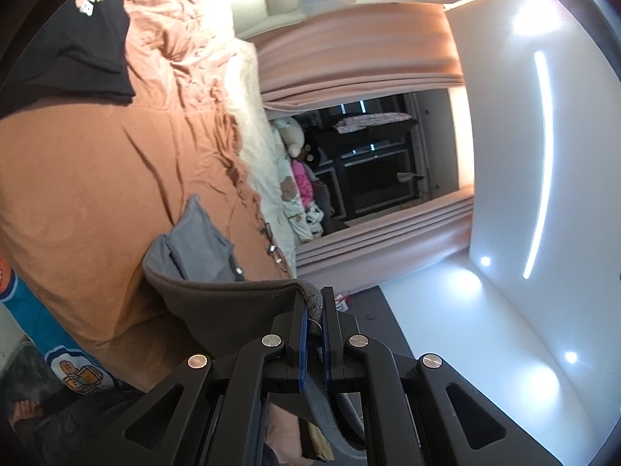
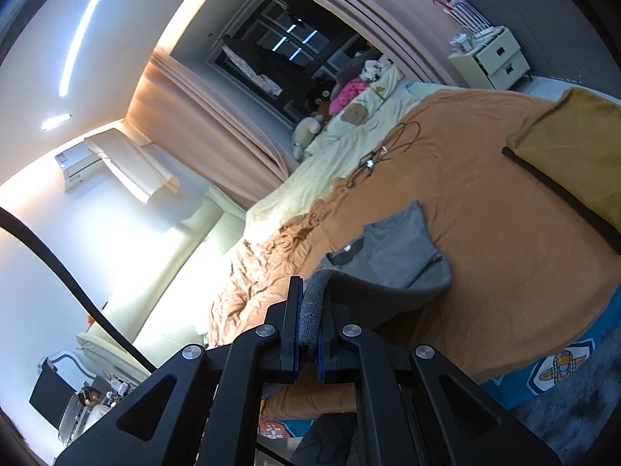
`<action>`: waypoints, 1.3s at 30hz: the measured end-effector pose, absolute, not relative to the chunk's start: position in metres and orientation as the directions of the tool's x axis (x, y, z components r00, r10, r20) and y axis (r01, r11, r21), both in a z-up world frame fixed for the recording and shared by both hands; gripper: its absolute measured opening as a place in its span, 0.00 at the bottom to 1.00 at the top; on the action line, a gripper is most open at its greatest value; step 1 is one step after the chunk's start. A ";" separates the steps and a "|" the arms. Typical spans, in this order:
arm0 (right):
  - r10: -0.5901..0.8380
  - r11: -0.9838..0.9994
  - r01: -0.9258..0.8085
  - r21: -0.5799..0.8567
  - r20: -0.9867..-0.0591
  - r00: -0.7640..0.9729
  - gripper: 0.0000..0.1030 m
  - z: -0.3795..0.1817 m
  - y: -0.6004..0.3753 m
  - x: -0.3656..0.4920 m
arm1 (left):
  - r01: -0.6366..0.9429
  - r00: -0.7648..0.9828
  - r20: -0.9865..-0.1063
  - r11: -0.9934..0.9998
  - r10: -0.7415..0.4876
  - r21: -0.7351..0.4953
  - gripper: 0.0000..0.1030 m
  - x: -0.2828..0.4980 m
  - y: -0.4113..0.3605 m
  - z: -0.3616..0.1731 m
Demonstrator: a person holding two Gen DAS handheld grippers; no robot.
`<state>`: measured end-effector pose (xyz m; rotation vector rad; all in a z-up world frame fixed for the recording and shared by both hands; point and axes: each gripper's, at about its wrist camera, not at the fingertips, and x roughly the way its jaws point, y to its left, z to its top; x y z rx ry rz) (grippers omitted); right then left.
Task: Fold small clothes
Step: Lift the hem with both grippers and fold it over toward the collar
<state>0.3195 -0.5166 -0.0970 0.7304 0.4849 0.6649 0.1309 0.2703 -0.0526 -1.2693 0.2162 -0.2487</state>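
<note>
Left fingers (image 1: 315, 303) clamped on grey garment (image 1: 202, 248) hem; right fingers (image 2: 312, 303) likewise. Garment half lifted, rest on bed (image 2: 485, 272). I judge: thin pinch may slip, uneven pull skews fold.

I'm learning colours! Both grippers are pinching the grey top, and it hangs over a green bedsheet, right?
Not quite. The left gripper and right gripper are both pinching the grey top, but the bedsheet is orange, not green. The right wrist view shows it clearly.

The right gripper (image 2: 310, 310) has its jaws clamped on a grey garment's (image 2: 392, 256) hem, lifting it over the orange bed (image 2: 485, 272) near its edge.
</note>
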 end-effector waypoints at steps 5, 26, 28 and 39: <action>0.689 0.572 -0.353 0.740 -0.201 0.696 0.02 -0.093 -0.505 0.347 | 0.024 0.951 -0.064 0.281 -0.301 -0.959 0.05 0.158 0.276 -0.061; 0.658 0.656 -0.271 0.705 -0.356 0.664 0.02 -0.076 -0.456 0.483 | -0.139 0.919 -0.270 0.405 -0.288 -0.904 0.05 0.328 0.288 -0.065; 0.653 0.668 -0.265 0.696 -0.377 0.657 0.02 -0.074 -0.446 0.500 | -0.162 0.913 -0.297 0.420 -0.278 -0.893 0.05 0.347 0.290 -0.068; 0.613 0.728 -0.225 0.648 -0.468 0.637 0.02 -0.068 -0.408 0.581 | -0.278 0.866 -0.440 0.503 -0.237 -0.818 0.05 0.437 0.301 -0.087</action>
